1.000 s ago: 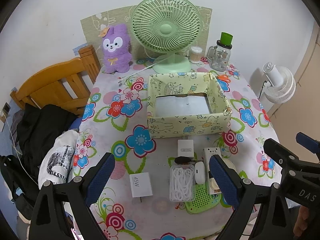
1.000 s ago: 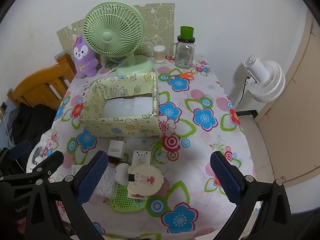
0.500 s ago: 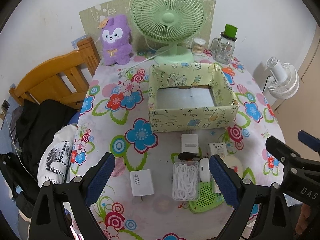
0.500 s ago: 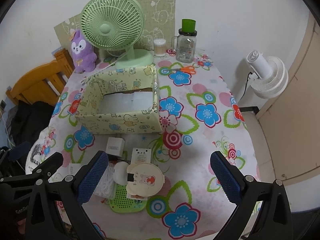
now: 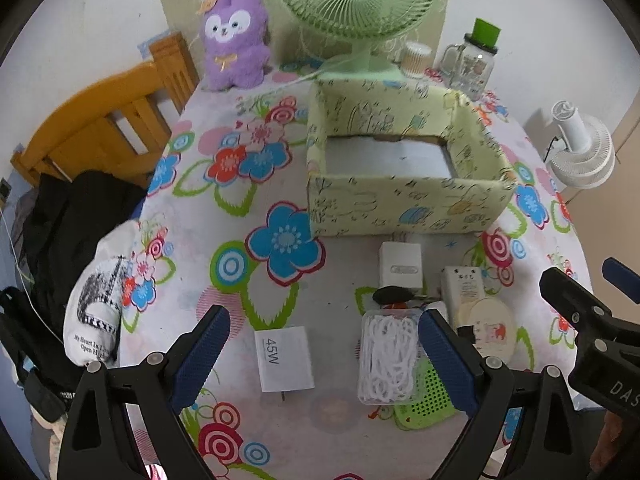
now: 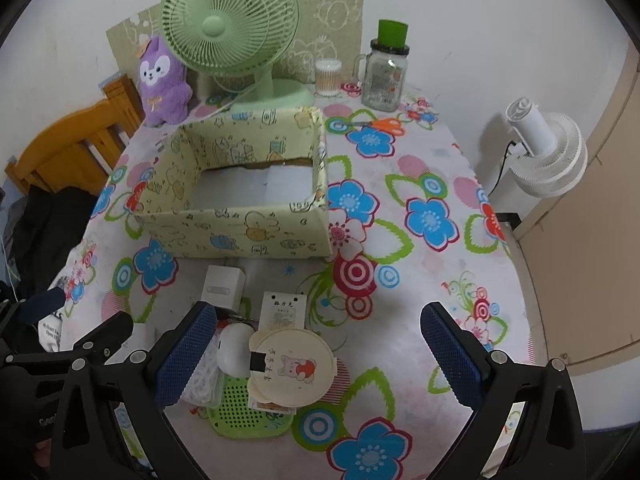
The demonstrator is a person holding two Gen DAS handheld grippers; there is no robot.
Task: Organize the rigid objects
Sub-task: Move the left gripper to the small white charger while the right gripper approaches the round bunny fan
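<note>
We hold our left gripper [image 5: 322,350] low over the near edge of the worktop [image 5: 192,264], and its two blue fingers [image 5: 200,354] are spread wide apart with nothing held. Between the fingers lies a flat white charger [image 5: 284,359] marked 45W, closer to the left finger. Just inside the right finger lies a clear box of white cord [image 5: 386,354], and it rests partly on a green mesh pad [image 5: 426,402]. Past the fingertips stands a white cube plug [image 5: 400,264], with a small dark thing in front of it that we cannot make out. Farther ahead sits the big yellow box [image 5: 404,208], open on top, with nothing in it that we can see. Our right gripper [image 6: 318,356] is also wide open and holds nothing. Between its fingers, close to the left one, lies a round cream disc [image 6: 294,366] with a little rabbit picture, on top of the green mesh pad [image 6: 244,406]. A white mouse [image 6: 234,346] touches the disc on its left side, just beside the left finger [image 6: 186,354]. Just ahead of the disc is a white adapter [image 6: 283,310] with a label. The worktop near the right finger is bare flowered cloth. Far ahead, behind the yellow box, stand a green fan [image 6: 230,30], a purple plush toy [image 6: 162,82] and a glass jar [image 6: 384,76] with a green lid.
</note>
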